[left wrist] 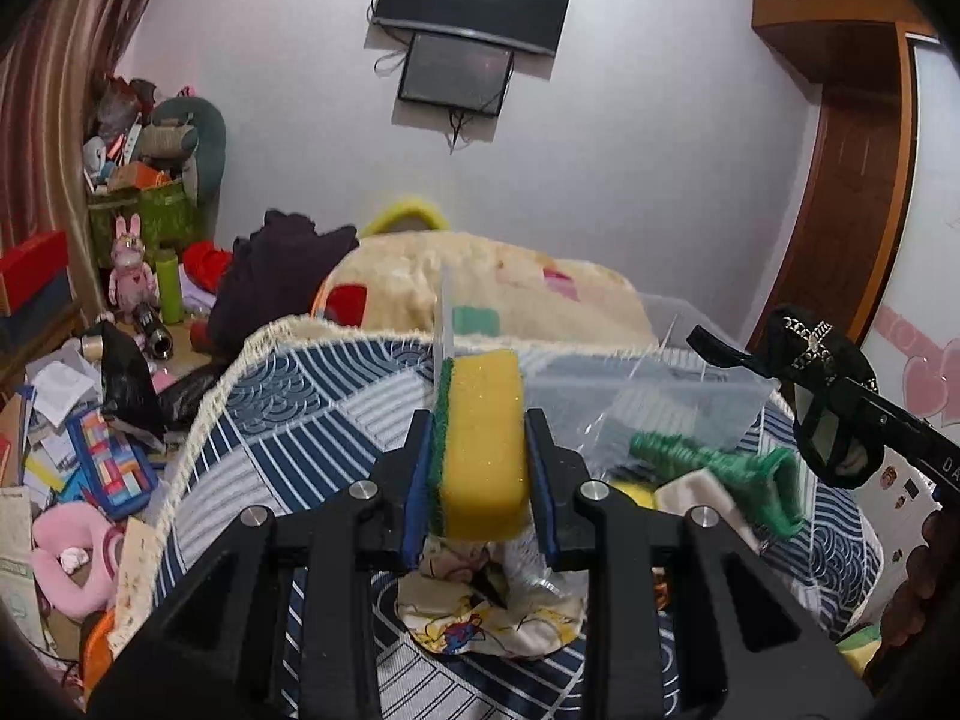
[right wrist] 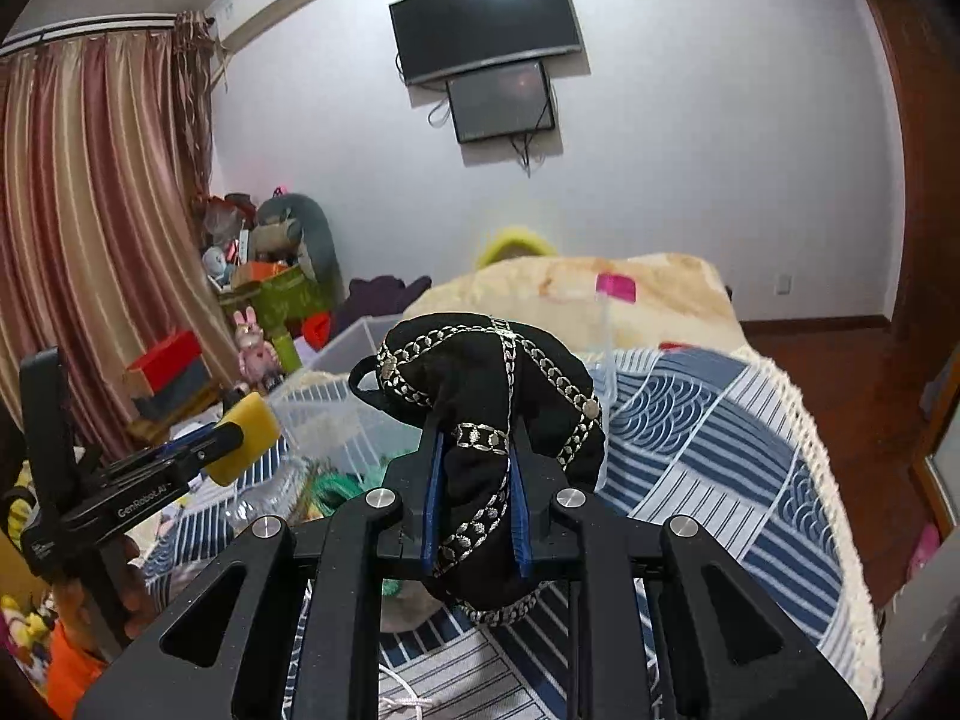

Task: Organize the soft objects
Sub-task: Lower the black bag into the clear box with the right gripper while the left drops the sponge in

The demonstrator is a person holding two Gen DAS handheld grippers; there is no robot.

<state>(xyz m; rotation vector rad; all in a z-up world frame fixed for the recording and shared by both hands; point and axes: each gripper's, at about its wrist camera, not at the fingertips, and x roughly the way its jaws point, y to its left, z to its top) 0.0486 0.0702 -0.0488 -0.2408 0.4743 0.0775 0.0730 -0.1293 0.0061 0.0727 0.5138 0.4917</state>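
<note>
My left gripper (left wrist: 478, 441) is shut on a yellow sponge with a green scouring side (left wrist: 480, 444) and holds it above the bed. It shows from the side in the right wrist view (right wrist: 243, 438). My right gripper (right wrist: 477, 468) is shut on a black embroidered cap (right wrist: 486, 384) and holds it in the air; the cap also shows at the right of the left wrist view (left wrist: 822, 372). A clear plastic bin (left wrist: 648, 396) stands on the bed ahead. A green knitted item (left wrist: 720, 468) and a cartoon-print cloth (left wrist: 480, 618) lie near it.
The bed has a blue and white patterned cover (right wrist: 720, 432) and a cream blanket (left wrist: 480, 294) at the far end. Clutter, a pink plush (left wrist: 66, 558) and boxes fill the floor at the left. A TV (right wrist: 486, 18) hangs on the wall.
</note>
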